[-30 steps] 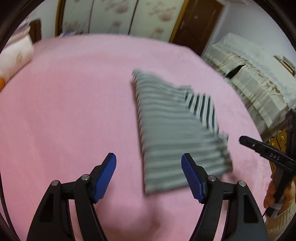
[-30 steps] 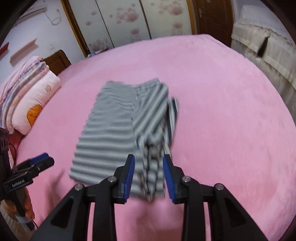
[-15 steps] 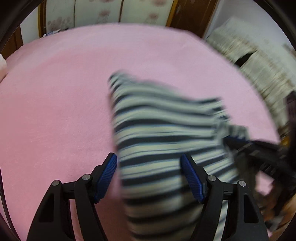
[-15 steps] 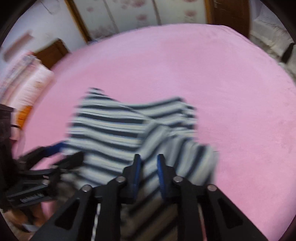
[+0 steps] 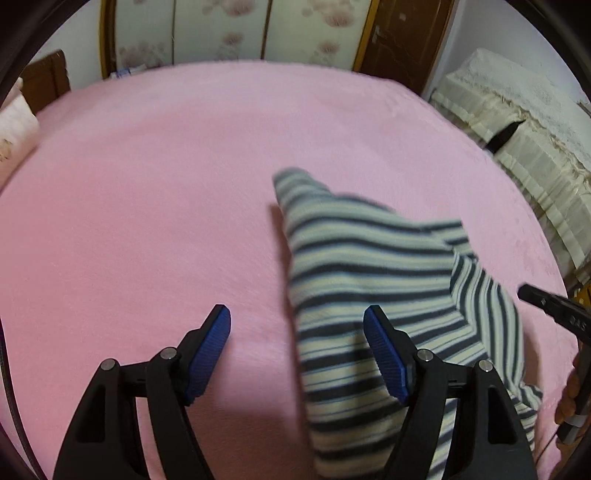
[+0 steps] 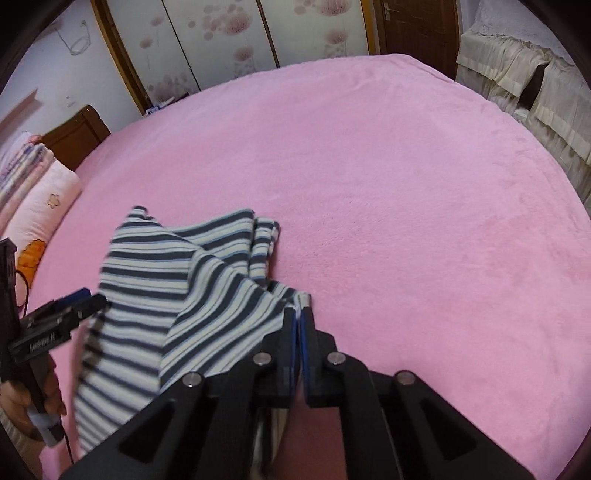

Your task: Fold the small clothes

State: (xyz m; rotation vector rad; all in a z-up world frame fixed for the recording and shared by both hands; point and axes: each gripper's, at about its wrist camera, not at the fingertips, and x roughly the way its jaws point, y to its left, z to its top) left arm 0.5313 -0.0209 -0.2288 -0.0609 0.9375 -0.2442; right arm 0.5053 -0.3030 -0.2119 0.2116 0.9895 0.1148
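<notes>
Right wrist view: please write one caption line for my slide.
Right tool shut on a corner of the striped garment, lifting it off the pink bedspread; left tool beside the garment's other edge.

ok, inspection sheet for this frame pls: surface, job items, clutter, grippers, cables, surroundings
Surface: pink blanket over the bed, smooth.
Job's things: one striped garment, partly folded, its near corner lifted off the blanket.
Clutter: pillow and folded bedding at the bed's left edge.
Grippers: right gripper, jaws shut on the garment's corner; left gripper, jaws open, one finger over the garment, holding nothing.
Cables: thin dark cable by the left gripper's handle; a wire hangs on the wall.
Surroundings: floral wardrobe doors, brown door, cream-covered furniture.
</notes>
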